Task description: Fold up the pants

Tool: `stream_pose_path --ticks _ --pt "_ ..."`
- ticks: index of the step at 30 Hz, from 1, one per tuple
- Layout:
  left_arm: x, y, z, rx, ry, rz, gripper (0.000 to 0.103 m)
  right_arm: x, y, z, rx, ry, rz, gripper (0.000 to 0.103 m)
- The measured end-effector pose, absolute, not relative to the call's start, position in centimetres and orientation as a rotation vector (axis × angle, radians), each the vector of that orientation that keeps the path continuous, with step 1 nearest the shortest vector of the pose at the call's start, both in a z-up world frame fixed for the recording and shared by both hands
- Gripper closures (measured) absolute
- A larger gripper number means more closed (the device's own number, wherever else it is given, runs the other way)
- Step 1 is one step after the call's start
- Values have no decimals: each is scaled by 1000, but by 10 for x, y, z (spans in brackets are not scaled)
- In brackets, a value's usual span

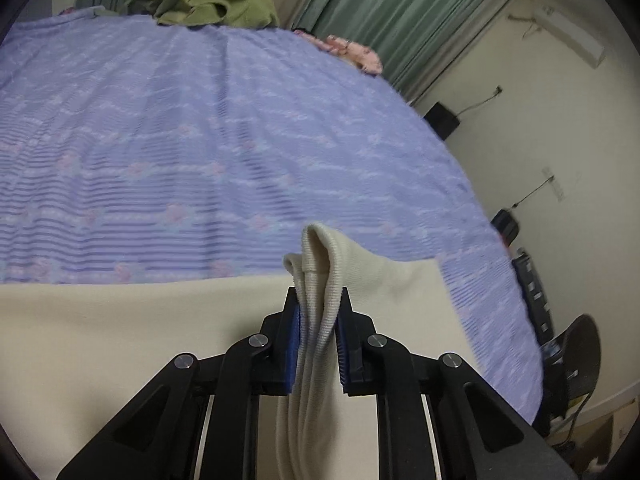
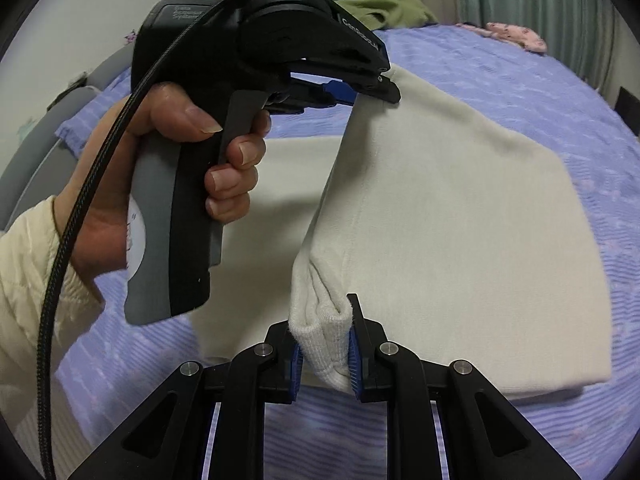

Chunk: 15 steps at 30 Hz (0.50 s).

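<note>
Cream-white pants (image 2: 460,220) lie on a bed with a lavender striped sheet (image 1: 180,140). My left gripper (image 1: 318,304) is shut on a ribbed cuff of the pants (image 1: 320,272), which bunches up between the blue pads. In the right wrist view my right gripper (image 2: 326,320) is shut on another ribbed cuff (image 2: 320,336), lifted off the sheet. The same view shows the left gripper (image 2: 384,88) from the side, held by a hand (image 2: 168,152), pinching the pants' far edge and raising it so the cloth hangs stretched between both grippers.
An olive-green garment (image 1: 208,2) lies heaped at the far end of the bed, and a pink floral cloth (image 1: 356,54) beside it. Green curtains (image 1: 400,8) hang behind. A dark chair (image 1: 576,356) and cables stand by the wall right of the bed.
</note>
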State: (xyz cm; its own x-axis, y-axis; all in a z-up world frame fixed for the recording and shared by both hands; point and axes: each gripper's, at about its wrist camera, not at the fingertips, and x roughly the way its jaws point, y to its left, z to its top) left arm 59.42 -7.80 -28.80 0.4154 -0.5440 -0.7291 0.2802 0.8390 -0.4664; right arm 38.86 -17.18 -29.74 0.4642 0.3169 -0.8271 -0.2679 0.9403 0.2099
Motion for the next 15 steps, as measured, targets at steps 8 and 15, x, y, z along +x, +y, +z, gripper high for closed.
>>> stream_pose_path --ticks 8,15 --pt "596 -55 -324 -267 1084 -479 86 401 -139 -330 8 1101 343 82" --pt "601 -56 -341 -226 1114 -460 86 408 -129 -342 -33 1135 303 78"
